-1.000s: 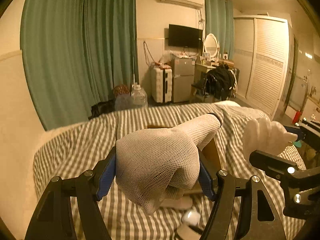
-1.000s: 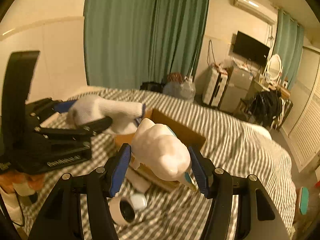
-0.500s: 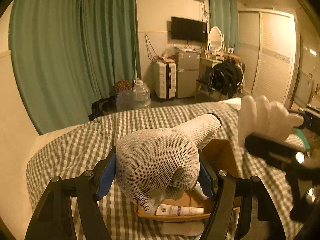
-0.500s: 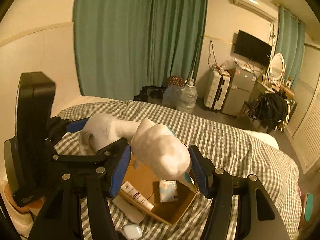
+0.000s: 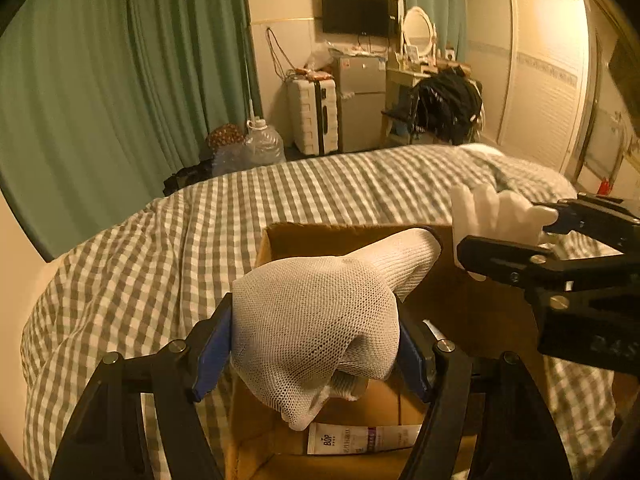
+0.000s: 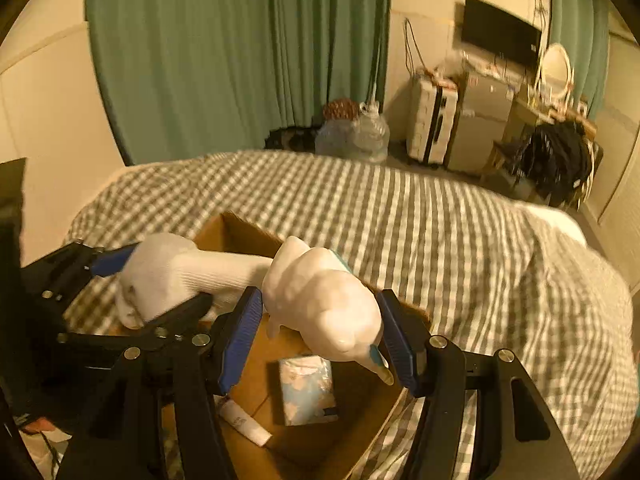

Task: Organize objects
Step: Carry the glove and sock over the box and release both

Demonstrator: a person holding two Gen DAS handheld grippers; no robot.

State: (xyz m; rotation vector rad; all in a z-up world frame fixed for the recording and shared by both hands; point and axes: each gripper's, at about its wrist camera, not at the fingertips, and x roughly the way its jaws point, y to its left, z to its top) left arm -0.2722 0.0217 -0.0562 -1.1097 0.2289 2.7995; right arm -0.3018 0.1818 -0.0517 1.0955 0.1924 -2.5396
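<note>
Gripping, left gripper (image 5: 316, 344): jaws partly apart, blue pads pressed on both sides of a bunched white mesh sock (image 5: 320, 328), which hangs over the cardboard box (image 5: 276, 236).
Gripping, right gripper (image 6: 320, 338): jaws set narrower, pads clamped on a white moulded toy (image 6: 320, 292) with a teal-ringed pointed tip, held above the box's open top.
Box contents, left wrist view: only a white tube (image 5: 364, 438) printed with dark letters, lying flat on the bottom.
Box contents, right wrist view: a pale blue patterned packet (image 6: 308, 388) lying flat, beside the tube near the lower wall.
Box place: on the checked bed cover (image 6: 420, 216).
Far side: green curtains (image 5: 120, 80), white suitcase (image 5: 314, 116), wall television (image 5: 358, 12).
</note>
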